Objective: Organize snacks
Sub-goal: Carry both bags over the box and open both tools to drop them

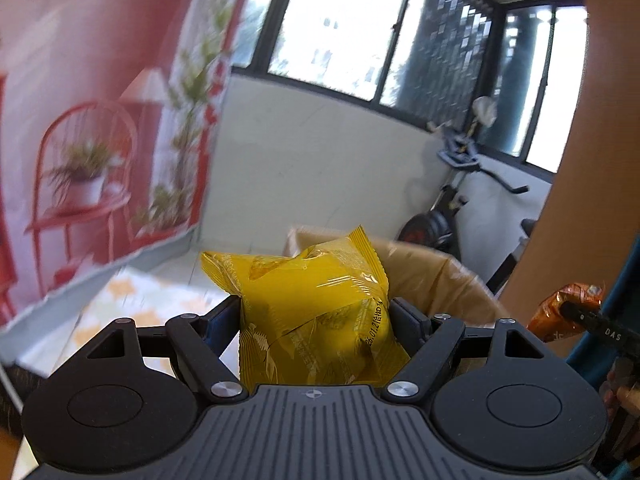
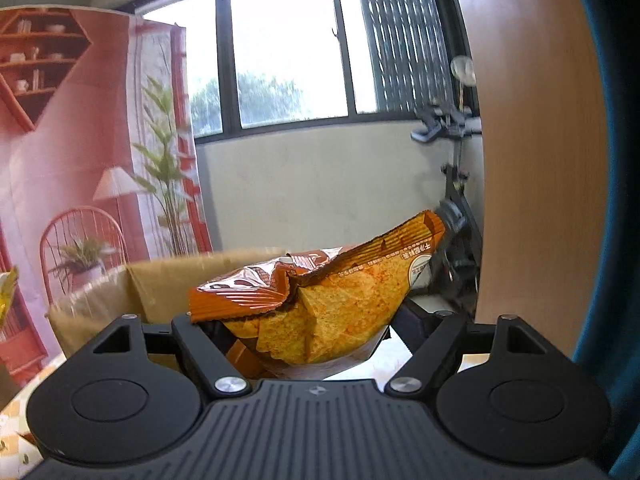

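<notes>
My left gripper (image 1: 316, 312) is shut on a yellow snack packet (image 1: 312, 304) and holds it up in the air in front of an open cardboard box (image 1: 432, 276). My right gripper (image 2: 304, 328) is shut on an orange chip bag (image 2: 328, 296), also held up, with the cardboard box (image 2: 120, 296) behind it to the left. The orange bag and the right gripper's finger also show at the right edge of the left wrist view (image 1: 564, 312). A sliver of the yellow packet shows at the left edge of the right wrist view (image 2: 6, 296).
A pink printed backdrop (image 1: 80, 120) hangs at the left. A low white wall with windows (image 2: 320, 184) runs behind the box. An exercise bike (image 1: 452, 208) stands at the right by a wooden panel (image 2: 536, 140). A patterned tablecloth (image 1: 136, 300) lies below.
</notes>
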Demonstrator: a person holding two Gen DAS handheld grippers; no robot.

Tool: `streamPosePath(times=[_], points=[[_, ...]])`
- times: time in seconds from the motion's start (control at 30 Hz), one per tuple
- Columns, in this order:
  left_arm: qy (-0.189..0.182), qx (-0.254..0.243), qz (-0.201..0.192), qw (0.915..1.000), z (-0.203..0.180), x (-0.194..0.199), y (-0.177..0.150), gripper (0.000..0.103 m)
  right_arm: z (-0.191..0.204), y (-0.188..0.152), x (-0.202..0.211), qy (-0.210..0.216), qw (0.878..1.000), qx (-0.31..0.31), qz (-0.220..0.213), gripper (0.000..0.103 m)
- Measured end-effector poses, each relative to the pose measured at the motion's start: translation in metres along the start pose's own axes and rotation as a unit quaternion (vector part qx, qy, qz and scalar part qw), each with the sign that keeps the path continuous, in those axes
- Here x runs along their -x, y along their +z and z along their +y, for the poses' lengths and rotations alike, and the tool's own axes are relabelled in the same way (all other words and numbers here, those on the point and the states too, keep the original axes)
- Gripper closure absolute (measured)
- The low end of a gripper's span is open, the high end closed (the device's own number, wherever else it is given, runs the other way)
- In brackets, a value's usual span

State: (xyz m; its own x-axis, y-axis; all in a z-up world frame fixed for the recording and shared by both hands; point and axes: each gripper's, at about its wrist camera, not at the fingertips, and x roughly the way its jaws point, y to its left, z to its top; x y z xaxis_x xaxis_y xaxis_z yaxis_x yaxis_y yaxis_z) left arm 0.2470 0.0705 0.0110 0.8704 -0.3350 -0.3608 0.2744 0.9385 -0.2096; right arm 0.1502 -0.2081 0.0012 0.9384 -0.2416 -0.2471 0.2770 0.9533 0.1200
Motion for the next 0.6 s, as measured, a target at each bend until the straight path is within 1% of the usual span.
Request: streamPosePath(times=[0.1, 0.23, 0.37, 0.47, 0.53, 0.6], points=[[-0.013, -0.019, -0.015, 0.9996, -0.018, -0.013, 0.013, 0.021, 0.006, 0.017, -0.003, 0.012, 1.0, 0.009, -0.02, 0.024], [-0.036, -0.041, -0.019, 0.9983, -0.038, -0.037, 0.024, 0.021, 0.018, 0.034, -0.014, 0.034, 0.999, 0.023, -0.035, 0.024], [-0.042, -0.057, -0.017, 0.9974, -0.052, -0.067, 0.029, 0.021, 0.035, 0.046, -0.033, 0.062, 0.996, 0.044, -0.046, 0.024], [-0.041, -0.056, -0.004, 0.9976, -0.054, -0.093, 0.029, 0.021, 0.048, 0.047, -0.058, 0.083, 0.994, 0.056, -0.034, 0.024], [-0.041, -0.051, 0.01, 0.9978, -0.055, -0.11, 0.028, 0.021, 0.057, 0.043, -0.079, 0.095, 0.994, 0.058, -0.013, 0.024], [-0.039, -0.056, 0.023, 0.9974, -0.059, -0.125, 0.024, 0.021, 0.067, 0.039, -0.097, 0.099, 0.993, 0.064, 0.007, 0.024]])
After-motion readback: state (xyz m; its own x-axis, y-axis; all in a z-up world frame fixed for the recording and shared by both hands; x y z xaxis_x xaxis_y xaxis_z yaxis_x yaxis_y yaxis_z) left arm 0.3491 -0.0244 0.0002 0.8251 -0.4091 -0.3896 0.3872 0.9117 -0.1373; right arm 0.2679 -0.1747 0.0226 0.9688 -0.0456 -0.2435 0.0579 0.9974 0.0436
